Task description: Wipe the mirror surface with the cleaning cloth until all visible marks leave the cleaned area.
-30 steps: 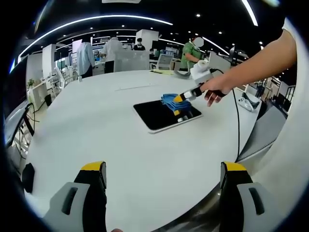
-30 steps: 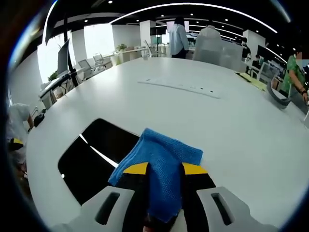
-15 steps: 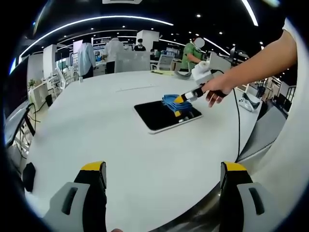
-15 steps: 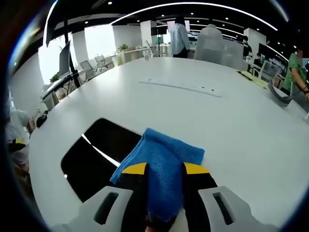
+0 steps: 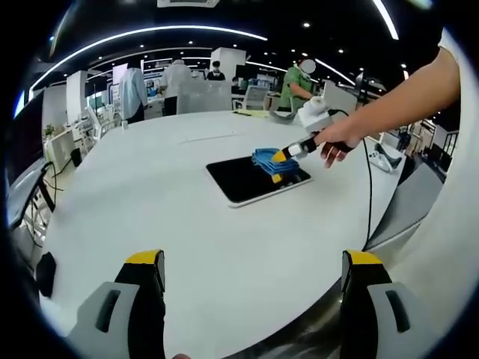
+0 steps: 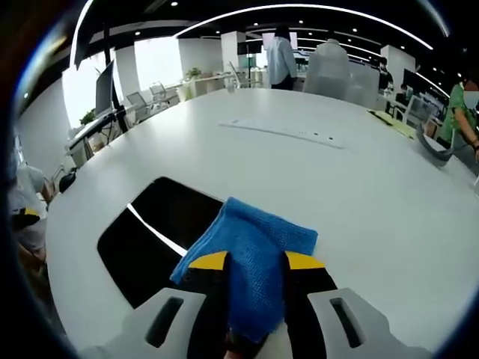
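cloth (image 6: 251,258) shifted along mirror (image 6: 150,239) edge, right gripper (image 6: 254,262) clamping it.

blue cloth (image 6: 251,254) slid slightly along mirror (image 6: 150,239) (rightward)

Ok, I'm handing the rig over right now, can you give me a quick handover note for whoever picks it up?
Right hand-held gripper: shut on the blue cleaning cloth, pressing it on the far end of the mirror.
Left hand-held gripper: open, holding nothing, held back over the near edge of the white table.
Mirror lies flat on the table; in the left gripper view the cloth covers its far corner.
Done: wiping under way. Left: the exposed dark area; marks are too small to judge from here.
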`<state>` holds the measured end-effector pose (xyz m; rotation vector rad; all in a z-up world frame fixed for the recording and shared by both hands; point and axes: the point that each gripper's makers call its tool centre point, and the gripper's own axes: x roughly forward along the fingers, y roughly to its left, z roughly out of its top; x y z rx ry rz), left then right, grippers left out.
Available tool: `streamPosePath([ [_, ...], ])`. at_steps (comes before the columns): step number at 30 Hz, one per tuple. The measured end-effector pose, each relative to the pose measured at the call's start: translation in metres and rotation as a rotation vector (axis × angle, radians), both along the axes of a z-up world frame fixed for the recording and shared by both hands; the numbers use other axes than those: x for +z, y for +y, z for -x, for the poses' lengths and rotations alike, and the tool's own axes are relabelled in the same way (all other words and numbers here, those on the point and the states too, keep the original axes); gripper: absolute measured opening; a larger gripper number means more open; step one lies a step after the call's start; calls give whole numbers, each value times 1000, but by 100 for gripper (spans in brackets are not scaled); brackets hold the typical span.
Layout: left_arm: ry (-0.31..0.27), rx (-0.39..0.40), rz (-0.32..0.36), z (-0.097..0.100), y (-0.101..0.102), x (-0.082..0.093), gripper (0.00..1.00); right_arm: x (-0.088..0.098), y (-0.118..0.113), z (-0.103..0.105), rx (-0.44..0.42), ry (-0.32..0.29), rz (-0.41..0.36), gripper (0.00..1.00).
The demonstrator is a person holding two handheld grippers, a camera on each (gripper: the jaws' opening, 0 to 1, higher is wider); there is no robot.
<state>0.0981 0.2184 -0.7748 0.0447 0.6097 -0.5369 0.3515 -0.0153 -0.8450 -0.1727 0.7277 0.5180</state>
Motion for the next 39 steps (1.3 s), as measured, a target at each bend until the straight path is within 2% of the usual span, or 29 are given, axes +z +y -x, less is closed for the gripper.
streamPosePath([
  [39,-13,-15,-1,7,-11,3,99,0,-3,21,10,-1,0,26],
])
